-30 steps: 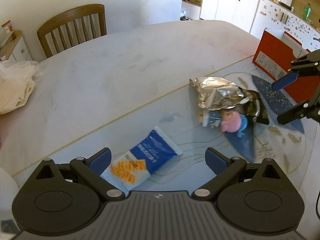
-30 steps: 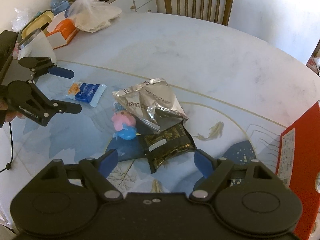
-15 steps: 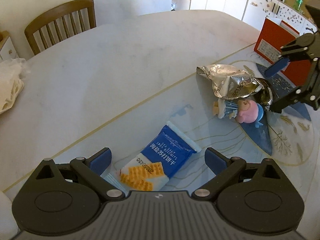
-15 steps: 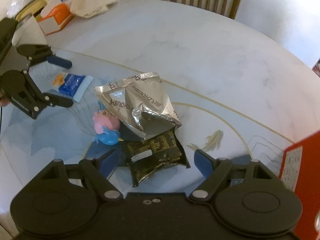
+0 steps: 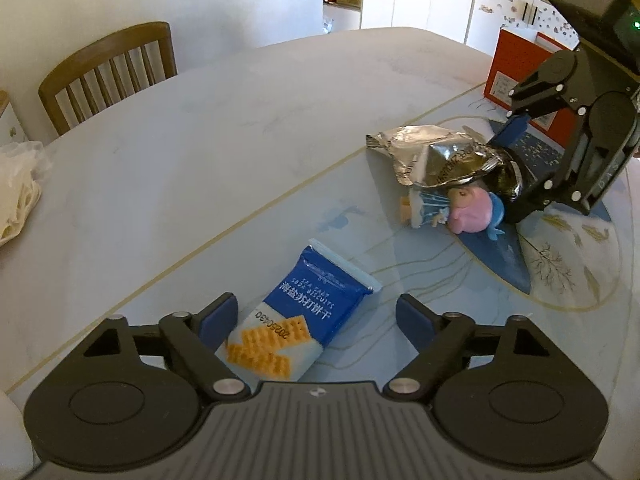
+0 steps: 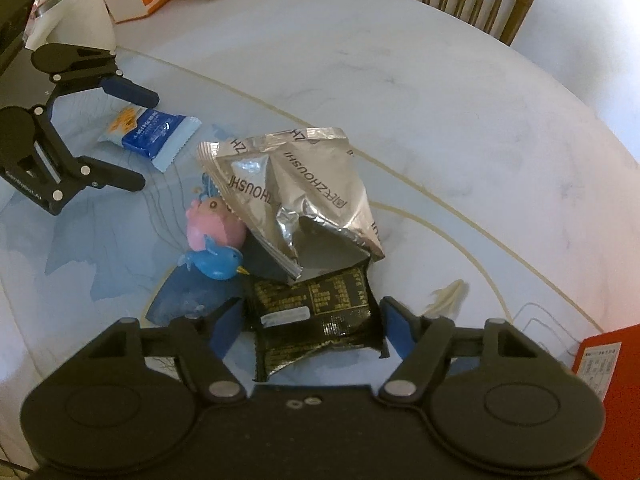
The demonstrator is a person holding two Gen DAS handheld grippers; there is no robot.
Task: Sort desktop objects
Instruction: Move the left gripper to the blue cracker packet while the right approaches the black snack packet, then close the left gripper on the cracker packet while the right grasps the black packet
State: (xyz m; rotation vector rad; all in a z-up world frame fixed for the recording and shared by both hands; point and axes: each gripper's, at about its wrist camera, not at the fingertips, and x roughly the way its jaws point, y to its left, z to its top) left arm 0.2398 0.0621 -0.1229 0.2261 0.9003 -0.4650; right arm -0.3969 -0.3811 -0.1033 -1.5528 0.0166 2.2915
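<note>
Sorting: no item appears to have been put away yet; all four visible objects lie loose on the table point(image 5: 208, 136).

Left gripper point(image 5: 316, 318): jaws spread wide, nothing held. It is lowered over the blue biscuit packet point(image 5: 298, 322), which lies flat between the fingers, nearer the left one. Whether a pad touches the wrapper cannot be told.

Right gripper point(image 6: 312, 326): likewise spread and empty. The black snack packet point(image 6: 316, 320) lies between its fingers, its far end tucked under the silver foil bag point(image 6: 292, 188).

Other items, right wrist view: a pink and blue toy figure point(image 6: 216, 240) lies at about 9 o'clock from the foil bag, touching its edge. The biscuit packet sits at roughly 10 o'clock from the toy, apart from the pile.

Possible destination: a red box point(image 5: 528, 76) stands at about 2 o'clock in the left wrist view, beyond the pile. Its contents are not visible.

Assessment: the work is at an early stage. Two grasps look imminent but neither has closed. Four objects remain to be sorted, and the foil bag overlapping the black packet may shift when that packet is lifted.
</note>
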